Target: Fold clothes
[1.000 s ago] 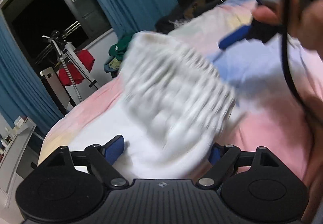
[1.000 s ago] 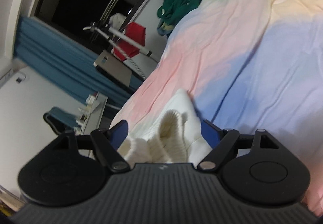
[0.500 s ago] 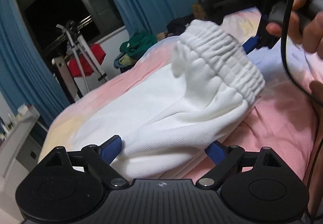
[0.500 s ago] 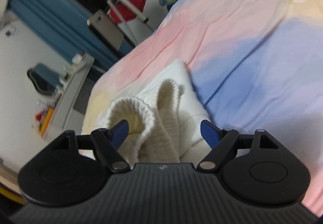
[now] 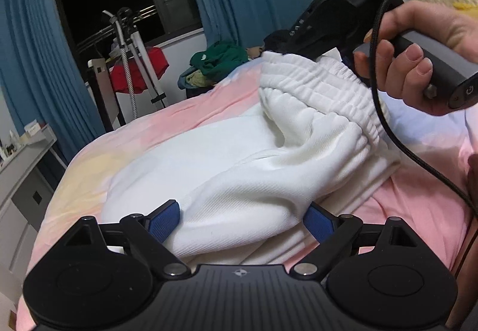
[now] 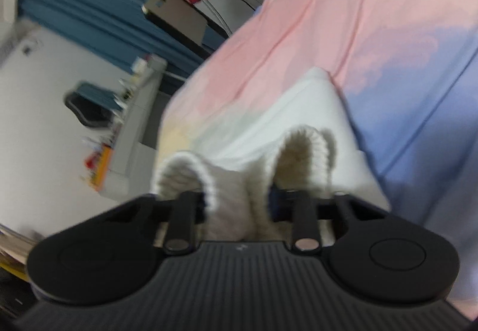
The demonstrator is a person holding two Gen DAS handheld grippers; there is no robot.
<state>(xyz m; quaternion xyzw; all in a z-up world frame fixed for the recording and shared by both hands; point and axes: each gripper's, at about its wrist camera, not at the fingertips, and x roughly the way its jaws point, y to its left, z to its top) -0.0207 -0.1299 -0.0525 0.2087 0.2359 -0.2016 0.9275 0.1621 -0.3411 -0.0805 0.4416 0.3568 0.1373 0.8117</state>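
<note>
Left gripper (image 5: 240,220) is angled down over the white pants (image 5: 227,169) with its blue fingers (image 5: 164,217) spread wide, one on each side of the bunched fabric near the fold; can't tell if the pads actually touch the cloth.

Right gripper (image 6: 239,202) has just been closing, and its fingers are now pinched in on the ribbed edge of the pants, with fabric squeezed between them and puffing up on both sides. It's tilted down too, and a bit blurry.

From the left wrist view, the person's right hand (image 5: 418,62) is wrapped around the grey handle above the waistband end of the pants, fingertips curled over it.
</note>
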